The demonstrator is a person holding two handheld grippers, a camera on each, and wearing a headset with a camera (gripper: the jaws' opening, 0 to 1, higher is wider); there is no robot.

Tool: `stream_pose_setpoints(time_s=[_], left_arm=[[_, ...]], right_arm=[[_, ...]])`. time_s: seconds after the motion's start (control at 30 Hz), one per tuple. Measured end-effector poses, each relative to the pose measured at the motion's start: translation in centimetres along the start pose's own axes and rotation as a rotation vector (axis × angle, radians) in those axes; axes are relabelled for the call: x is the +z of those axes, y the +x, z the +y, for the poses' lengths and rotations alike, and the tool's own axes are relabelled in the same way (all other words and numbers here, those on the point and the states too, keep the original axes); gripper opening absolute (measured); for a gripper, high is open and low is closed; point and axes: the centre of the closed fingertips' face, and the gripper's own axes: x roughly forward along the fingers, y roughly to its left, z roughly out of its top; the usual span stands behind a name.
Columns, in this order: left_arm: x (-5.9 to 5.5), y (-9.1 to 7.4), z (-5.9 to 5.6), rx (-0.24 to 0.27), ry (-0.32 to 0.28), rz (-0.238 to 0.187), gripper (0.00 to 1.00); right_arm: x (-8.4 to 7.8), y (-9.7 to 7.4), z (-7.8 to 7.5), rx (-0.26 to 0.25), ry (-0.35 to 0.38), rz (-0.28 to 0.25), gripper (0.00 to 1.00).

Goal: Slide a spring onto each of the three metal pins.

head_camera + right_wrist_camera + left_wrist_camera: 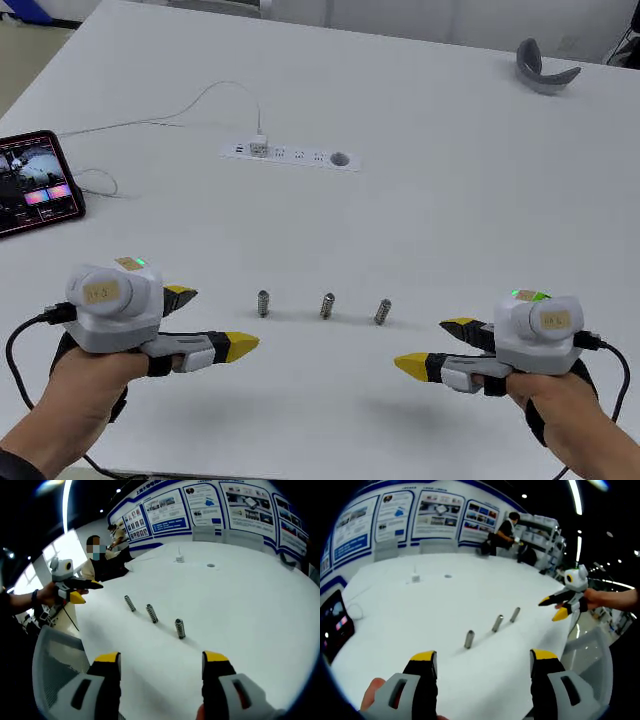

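Observation:
Three short metal pins stand upright in a row on the white table: left (pixel 263 302), middle (pixel 327 305), right (pixel 382 311). Coiled springs show around all three in the right gripper view (pixel 130 603) (pixel 151 613) (pixel 180 628). The same pins appear in the left gripper view (pixel 469 639) (pixel 497 623) (pixel 514 614). My left gripper (pixel 215 320) (pixel 484 656) hovers left of the row, open and holding nothing. Right of the row, my right gripper (pixel 432 344) (pixel 161 657) is open too, with nothing in it. Both sets of yellow-tipped jaws point toward the pins.
A white power strip (pixel 290 155) with a plugged charger and cable lies behind the pins. A tablet (pixel 35 185) sits at the left edge. A grey curved object (pixel 545 68) rests far right. The table's near edge is just below my hands. People stand beyond the table (pixel 506 530).

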Motion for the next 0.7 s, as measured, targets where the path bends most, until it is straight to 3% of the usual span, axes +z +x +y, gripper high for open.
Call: stream_pose_setpoints(time_s=[0.7], left_arm=[[-0.23,-0.15,-0.13,-0.013,0.015,0.002,0.76]], right_arm=[[-0.21,-0.14,-0.04,0.005,0.003,0.0,0.68]])
